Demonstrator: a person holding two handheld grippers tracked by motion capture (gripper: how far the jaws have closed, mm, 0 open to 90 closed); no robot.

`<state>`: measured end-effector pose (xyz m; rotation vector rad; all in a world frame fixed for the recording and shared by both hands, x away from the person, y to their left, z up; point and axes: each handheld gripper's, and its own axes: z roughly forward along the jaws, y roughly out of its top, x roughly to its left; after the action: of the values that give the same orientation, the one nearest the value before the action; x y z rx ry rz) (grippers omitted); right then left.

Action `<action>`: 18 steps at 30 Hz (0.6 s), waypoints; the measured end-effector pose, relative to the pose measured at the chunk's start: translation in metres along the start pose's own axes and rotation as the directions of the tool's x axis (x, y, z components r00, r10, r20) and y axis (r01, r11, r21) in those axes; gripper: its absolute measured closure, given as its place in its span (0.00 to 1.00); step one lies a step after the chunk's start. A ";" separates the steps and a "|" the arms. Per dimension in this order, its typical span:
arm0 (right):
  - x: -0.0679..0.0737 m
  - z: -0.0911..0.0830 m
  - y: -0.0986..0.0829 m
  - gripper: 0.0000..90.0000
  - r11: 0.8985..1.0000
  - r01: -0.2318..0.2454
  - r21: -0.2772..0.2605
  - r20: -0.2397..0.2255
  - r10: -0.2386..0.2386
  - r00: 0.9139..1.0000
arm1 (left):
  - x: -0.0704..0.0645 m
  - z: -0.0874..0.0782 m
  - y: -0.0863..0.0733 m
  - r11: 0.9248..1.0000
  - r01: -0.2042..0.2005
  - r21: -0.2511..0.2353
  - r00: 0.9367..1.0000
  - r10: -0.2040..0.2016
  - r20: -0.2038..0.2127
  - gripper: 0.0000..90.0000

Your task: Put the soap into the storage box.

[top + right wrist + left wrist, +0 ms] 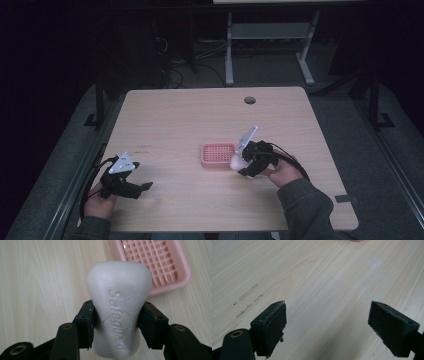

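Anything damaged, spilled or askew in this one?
Nothing is spilled or askew. The soap, clamped in the right gripper beside the empty pink dish, has scuffed, flaky patches by its embossed lettering. The table shows faint marks left of the left gripper.

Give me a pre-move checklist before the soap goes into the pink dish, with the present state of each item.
1. Grip on the soap bar: the right gripper has both jaws pressed on its sides. Ok.
2. Soap dish free to receive: its grid shows nothing lying in it. Ok.
3. Soap over the dish: in the high view the bar is at the dish's right edge, not above the grid. Not ok.
4. Height of the soap above the table: cannot tell.
5. Left gripper out of the way: open, with nothing in it, near the table's left front, far from the dish. Ok.
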<state>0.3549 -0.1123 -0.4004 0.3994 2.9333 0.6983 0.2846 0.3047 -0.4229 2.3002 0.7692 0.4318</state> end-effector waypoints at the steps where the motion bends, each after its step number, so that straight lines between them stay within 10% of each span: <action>1: -0.001 0.000 0.002 0.55 1.000 0.002 -0.007 -0.009 -0.002 1.000 | 0.000 0.000 0.000 1.000 -0.002 0.001 1.000 0.002 -0.002 0.17; 18: -0.018 0.009 0.041 0.55 0.999 0.049 0.000 -0.021 -0.049 0.999 | 0.002 -0.001 -0.001 1.000 0.009 -0.005 1.000 -0.009 -0.003 0.17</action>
<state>0.3830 -0.0787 -0.3892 0.3211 2.9523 0.6993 0.2856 0.3070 -0.4222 2.2906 0.7789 0.4326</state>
